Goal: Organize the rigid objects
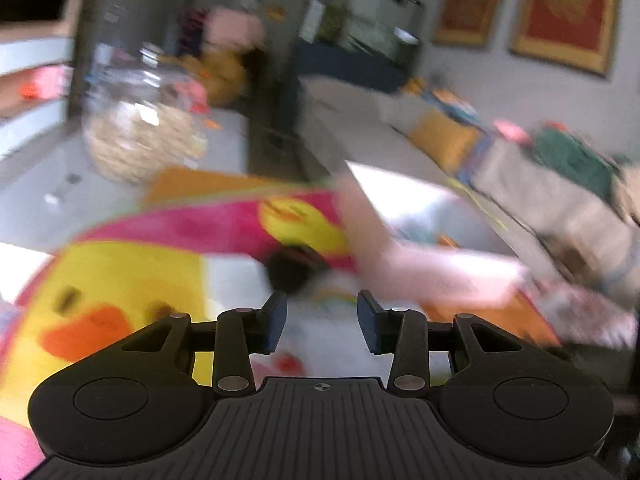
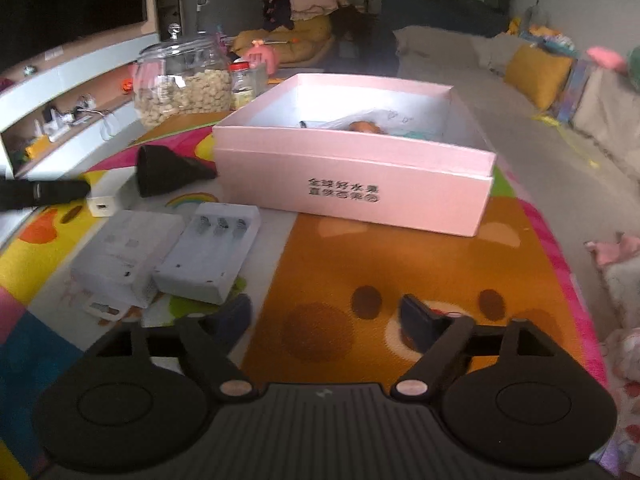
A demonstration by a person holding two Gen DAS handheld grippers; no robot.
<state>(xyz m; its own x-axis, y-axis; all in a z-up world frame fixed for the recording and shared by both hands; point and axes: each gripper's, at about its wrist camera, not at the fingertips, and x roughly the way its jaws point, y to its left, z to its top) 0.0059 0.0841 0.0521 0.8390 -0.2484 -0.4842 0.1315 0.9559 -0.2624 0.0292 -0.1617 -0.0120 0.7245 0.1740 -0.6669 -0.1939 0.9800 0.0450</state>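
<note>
Roughly, 1 pink box (image 2: 352,196), 2 white chargers (image 2: 208,252), right tool (image 2: 326,322) wide apart, left tool (image 1: 322,322) apart, empty.

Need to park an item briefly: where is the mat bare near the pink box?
Bare: the orange bear patch between the pink box and the right gripper. Crowded: left, around the battery charger, white box and black pouch.
</note>
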